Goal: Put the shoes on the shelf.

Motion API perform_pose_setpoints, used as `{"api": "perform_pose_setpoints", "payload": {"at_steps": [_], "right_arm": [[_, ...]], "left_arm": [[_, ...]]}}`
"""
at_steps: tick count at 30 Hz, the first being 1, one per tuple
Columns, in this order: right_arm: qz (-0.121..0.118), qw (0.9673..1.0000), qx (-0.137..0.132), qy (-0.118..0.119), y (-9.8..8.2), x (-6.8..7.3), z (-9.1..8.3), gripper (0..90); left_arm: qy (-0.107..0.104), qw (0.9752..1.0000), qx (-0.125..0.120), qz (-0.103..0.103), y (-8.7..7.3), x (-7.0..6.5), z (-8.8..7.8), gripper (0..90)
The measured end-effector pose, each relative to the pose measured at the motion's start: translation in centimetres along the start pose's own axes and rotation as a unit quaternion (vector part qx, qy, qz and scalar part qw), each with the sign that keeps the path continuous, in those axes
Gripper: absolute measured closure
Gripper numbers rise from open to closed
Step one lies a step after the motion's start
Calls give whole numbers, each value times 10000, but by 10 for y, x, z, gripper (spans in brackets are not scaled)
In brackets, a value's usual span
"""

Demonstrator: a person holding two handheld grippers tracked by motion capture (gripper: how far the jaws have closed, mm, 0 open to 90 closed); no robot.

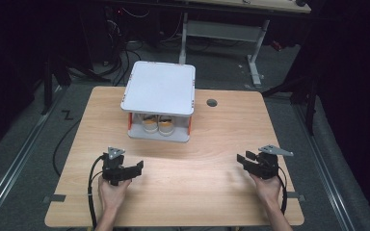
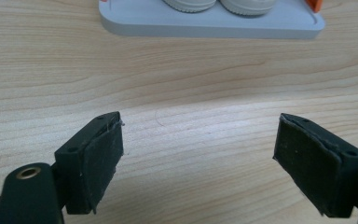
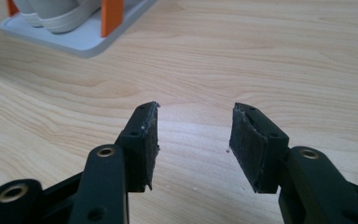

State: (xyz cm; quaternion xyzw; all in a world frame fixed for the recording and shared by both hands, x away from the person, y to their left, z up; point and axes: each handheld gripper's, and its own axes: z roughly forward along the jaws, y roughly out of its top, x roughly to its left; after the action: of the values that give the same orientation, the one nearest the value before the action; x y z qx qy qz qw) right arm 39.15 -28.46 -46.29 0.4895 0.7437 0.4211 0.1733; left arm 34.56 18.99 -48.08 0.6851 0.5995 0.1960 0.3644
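Observation:
A small grey two-level rack [image 1: 159, 89] with orange posts stands at the back middle of the wooden table [image 1: 212, 139]. A pair of pale shoes [image 1: 158, 125] sits on its lower shelf, toes toward me. My left gripper [image 1: 137, 167] rests low over the table at the front left, jaws wide apart with bare wood between them [image 2: 198, 144]. At the front right my right gripper [image 1: 243, 159] is open too, nothing between its pads [image 3: 193, 140]. In the right gripper view the rack base [image 3: 74, 42] and an orange post [image 3: 112, 16] lie at the upper left.
The rack's base edge [image 2: 209, 25] runs along the top of the left gripper view. A round cable hole [image 1: 212, 102] sits in the table right of the rack. Another desk [image 1: 221, 29] and cables stand on the floor beyond.

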Motion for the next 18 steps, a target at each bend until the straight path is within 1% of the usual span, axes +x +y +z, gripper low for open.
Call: {"api": "perform_pose_setpoints", "payload": {"at_steps": [2, 7, 10, 13, 16, 18], "right_arm": [[50, 10000, 40, -62, -2, -2, 2, 512], [-19, 9996, 154, -253, -8, -8, 9, 506], [13, 9991, 230, -361, -11, -11, 13, 501], [-23, 9982, 324, -507, -13, -15, 19, 493], [-80, 9977, 345, -577, -14, -15, 21, 490], [-122, 9972, 373, -629, -14, -15, 23, 485]], "left_arm": [[55, 10000, 21, -1, 0, 0, 3, 161], [194, 9998, 78, 33, -1, 1, 11, 165], [231, 9996, 139, -1, -1, 2, 17, 165], [299, 9993, 211, -2, -1, 4, 21, 166], [388, 9989, 245, 8, -2, 6, 25, 168], [464, 9987, 195, 29, -2, 6, 27, 170]]}}
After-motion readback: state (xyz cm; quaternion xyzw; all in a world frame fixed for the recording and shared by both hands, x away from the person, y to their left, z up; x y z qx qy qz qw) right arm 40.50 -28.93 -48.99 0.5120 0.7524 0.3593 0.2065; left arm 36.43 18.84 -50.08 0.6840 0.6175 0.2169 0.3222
